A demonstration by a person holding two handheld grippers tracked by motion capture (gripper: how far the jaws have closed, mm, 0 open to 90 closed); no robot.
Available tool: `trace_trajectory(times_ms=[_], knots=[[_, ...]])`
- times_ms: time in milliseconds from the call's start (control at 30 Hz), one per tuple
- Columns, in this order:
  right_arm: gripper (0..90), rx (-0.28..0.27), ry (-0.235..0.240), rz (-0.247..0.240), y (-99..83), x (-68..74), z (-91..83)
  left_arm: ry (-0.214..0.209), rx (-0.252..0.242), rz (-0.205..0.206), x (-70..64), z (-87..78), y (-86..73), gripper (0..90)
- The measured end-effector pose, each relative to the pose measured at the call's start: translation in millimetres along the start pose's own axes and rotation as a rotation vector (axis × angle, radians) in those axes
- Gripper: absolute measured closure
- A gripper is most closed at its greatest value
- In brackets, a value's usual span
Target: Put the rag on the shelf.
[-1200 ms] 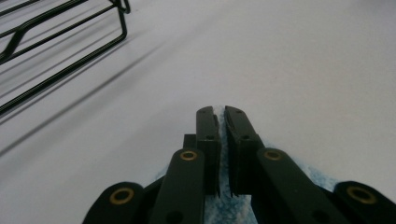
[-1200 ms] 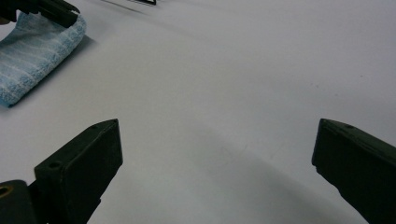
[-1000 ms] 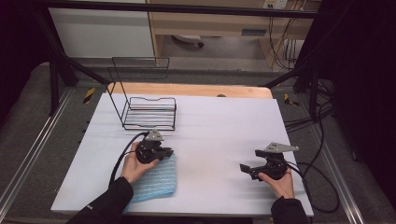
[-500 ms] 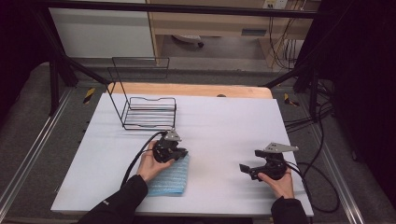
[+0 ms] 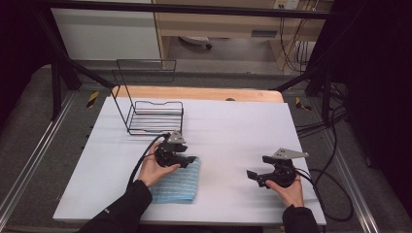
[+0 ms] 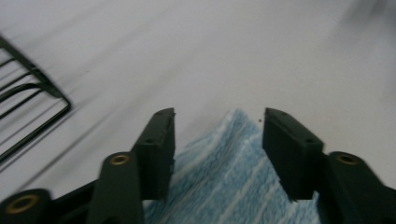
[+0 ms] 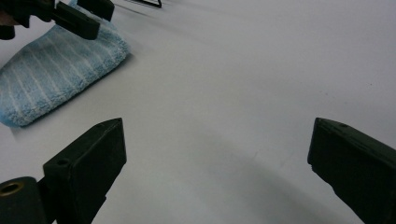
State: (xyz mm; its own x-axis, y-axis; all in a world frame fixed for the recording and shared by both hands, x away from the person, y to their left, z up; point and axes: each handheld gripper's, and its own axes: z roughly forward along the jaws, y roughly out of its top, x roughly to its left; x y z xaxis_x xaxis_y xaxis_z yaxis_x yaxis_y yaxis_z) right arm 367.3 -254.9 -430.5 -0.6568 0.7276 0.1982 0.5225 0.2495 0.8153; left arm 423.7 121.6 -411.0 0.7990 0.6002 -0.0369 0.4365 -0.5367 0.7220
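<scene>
A folded blue striped towel lies flat on the white table near the front left. My left gripper hovers over the towel's far right corner, jaws open; in the left gripper view that corner of the towel sits between the two jaws of the left gripper, which do not press it. My right gripper rests at the front right of the table, open wide, with bare table between its jaws. The right gripper view shows the towel at upper left.
A black wire rack stands at the back left of the white tabletop, just beyond the left gripper; its corner appears in the left gripper view. Cables trail off the right edge.
My left gripper has moved rightward across the towel from its left side to its far right corner. The towel has shifted right with it. The right gripper has stayed still.
</scene>
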Motion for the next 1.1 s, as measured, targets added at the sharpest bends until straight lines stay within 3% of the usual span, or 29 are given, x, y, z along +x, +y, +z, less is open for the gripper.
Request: trace_trajectory(times_ms=[133,333,633,833,1000,1100], knots=[[7.5,-0.003,0.001,-0.003,2.3,5.9,2.7,0.048,-0.016,-0.019,5.0,-25.6,-12.4,32.9],[10.9,0.011,0.009,0.0,7.5,21.9,12.9,0.094,-0.02,-0.083,12.9,-59.9,-46.4,30.7],[11.0,0.048,0.018,-0.008,16.2,58.1,40.2,0.113,0.003,-0.177,13.9,-80.0,-92.8,28.5],[14.7,0.085,0.074,-0.019,21.2,89.5,64.8,0.075,0.013,-0.223,13.9,-79.4,-110.3,44.1],[26.1,0.104,0.122,-0.003,20.7,114.8,87.3,0.065,0.01,-0.199,10.5,-77.9,-111.3,55.2],[35.2,0.114,0.118,-0.005,20.1,125.7,98.0,0.057,0.018,-0.198,7.4,-74.7,-112.1,63.0]])
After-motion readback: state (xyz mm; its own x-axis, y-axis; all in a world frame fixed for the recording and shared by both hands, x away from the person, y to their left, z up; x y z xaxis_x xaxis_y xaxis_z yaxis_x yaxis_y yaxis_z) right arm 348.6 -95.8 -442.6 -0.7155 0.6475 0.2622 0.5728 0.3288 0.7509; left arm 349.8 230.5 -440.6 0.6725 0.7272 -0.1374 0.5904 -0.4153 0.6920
